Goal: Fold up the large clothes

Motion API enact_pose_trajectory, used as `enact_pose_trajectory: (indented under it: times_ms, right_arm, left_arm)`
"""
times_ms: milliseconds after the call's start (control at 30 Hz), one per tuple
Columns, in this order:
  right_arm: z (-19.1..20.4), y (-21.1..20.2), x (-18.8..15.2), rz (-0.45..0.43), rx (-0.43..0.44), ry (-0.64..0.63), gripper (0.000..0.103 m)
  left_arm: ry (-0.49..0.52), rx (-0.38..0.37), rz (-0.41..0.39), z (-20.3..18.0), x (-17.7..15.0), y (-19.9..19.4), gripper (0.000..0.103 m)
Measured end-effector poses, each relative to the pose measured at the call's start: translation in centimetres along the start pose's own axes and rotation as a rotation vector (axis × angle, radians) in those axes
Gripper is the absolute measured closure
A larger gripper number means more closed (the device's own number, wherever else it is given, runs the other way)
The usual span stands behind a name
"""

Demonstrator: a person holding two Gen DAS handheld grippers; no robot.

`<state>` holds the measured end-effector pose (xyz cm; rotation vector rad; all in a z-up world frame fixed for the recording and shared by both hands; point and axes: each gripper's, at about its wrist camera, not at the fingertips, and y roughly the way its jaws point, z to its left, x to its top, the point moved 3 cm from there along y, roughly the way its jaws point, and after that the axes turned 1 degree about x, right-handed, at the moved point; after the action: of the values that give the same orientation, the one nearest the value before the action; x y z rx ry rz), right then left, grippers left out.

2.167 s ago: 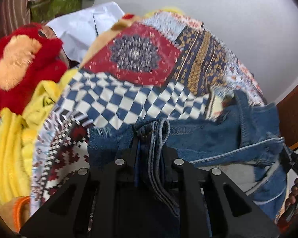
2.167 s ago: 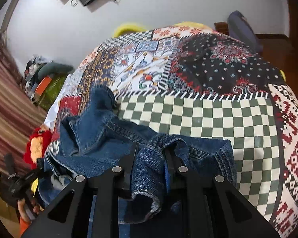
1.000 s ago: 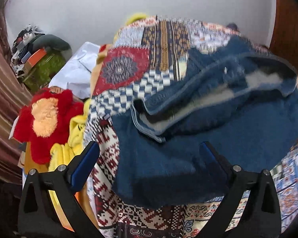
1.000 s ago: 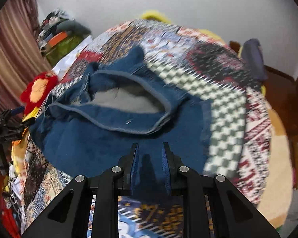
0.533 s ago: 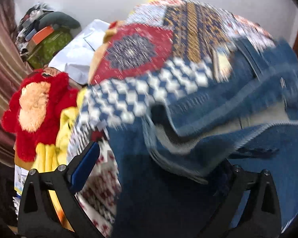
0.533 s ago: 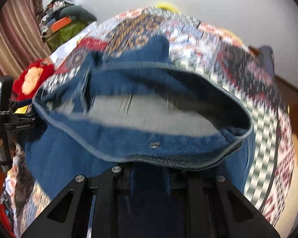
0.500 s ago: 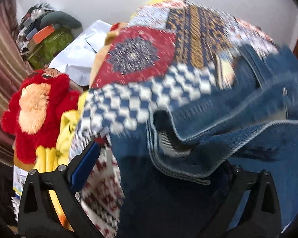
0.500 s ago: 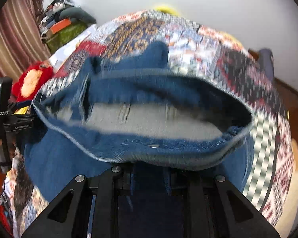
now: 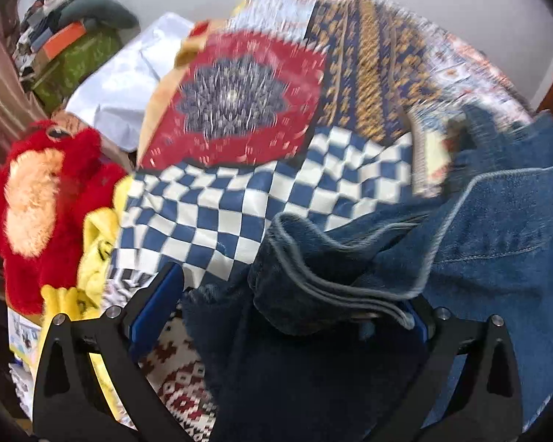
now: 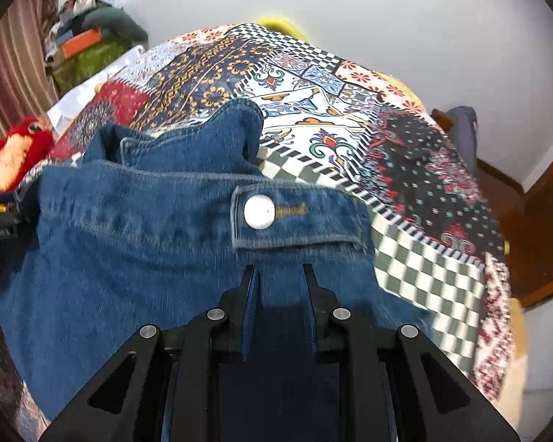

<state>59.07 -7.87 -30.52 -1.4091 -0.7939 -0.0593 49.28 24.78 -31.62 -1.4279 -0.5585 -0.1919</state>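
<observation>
Jeans [image 10: 136,243] dropped flatter; left tool [image 9: 287,316] released, right tool [image 10: 278,276] grasping denim, tips hidden.

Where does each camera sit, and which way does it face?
Left wrist: on the left hand-held gripper, fingers wide apart around bunched denim jeans, facing the patchwork bedspread and red plush toy.
Right wrist: on the right hand-held gripper, shut on the jeans below the button.
Shared: jeans, bedspread, toy.
</observation>
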Motion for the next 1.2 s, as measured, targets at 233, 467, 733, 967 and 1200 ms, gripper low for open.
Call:
enact_pose_trajectory:
  times_ms: [233, 467, 733, 967, 1200]
  right_arm:
    - [2.4, -4.8, -1.2, -0.036, 0.124, -0.001, 0.085]
    - [8.5, -7.4, -2.5, -0.033, 0.269, -0.06, 0.085]
    - [12.6, -4.3, -6.7, 0.062, 0.193, -0.207, 0.085]
    - [8.9, -3.9, -8.4, 0.072, 0.247, -0.138, 0.085]
    - [5.9, -5.3, -10.1, 0.05, 0.095, -0.159, 0.085]
  left_arm:
    - [-0.001, 0.033, -0.154, 2.3, 0.1, -8.3, 0.0]
    - [-0.066, -0.063, -0.102, 4.8, -3.3, -9.4, 0.0]
    - [-0.029, 0.024, 0.026, 3.5, -11.9, -5.6, 0.0]
    - [-0.075, -0.007, -0.008, 5.3, -15.2, -5.7, 0.0]
    - [-0.026, 0.053, -0.013, 5.0, -15.2, -5.9, 0.0]
